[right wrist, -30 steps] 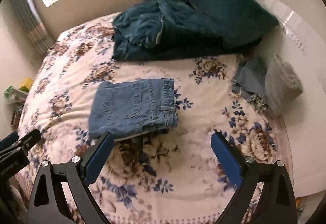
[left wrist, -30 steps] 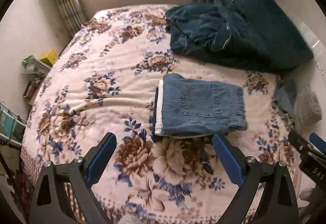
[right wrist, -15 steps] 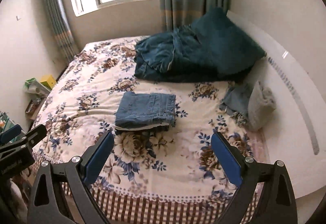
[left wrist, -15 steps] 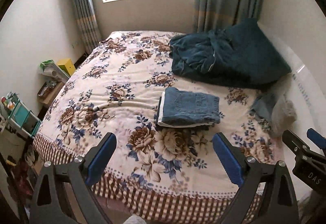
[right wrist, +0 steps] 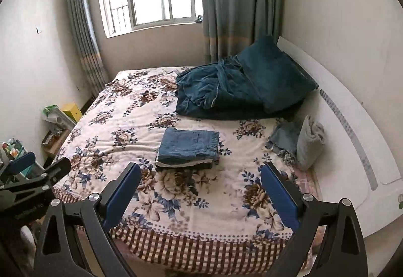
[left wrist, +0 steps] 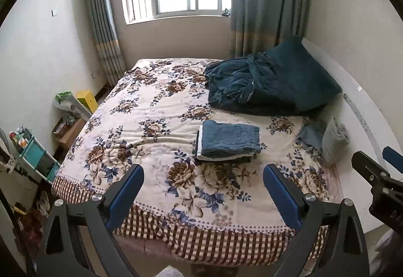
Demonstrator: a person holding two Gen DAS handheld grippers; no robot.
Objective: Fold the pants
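Matt denim pants (left wrist: 230, 137), fleecy bedspread (left wrist: 151, 111)

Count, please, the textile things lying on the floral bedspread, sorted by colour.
Blue denim: 2, the folded jeans and the small denim piece
Dark teal: 1, the crumpled blanket
Grey: 1, the rolled cloth
White: 1, the folded garment under the jeans
Total: 5

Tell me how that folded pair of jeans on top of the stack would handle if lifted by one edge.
The folded jeans are loose denim layers, so they would likely droop and unfold. Resting on other folded clothes, they may drag those along. Probably heavy for cloth.
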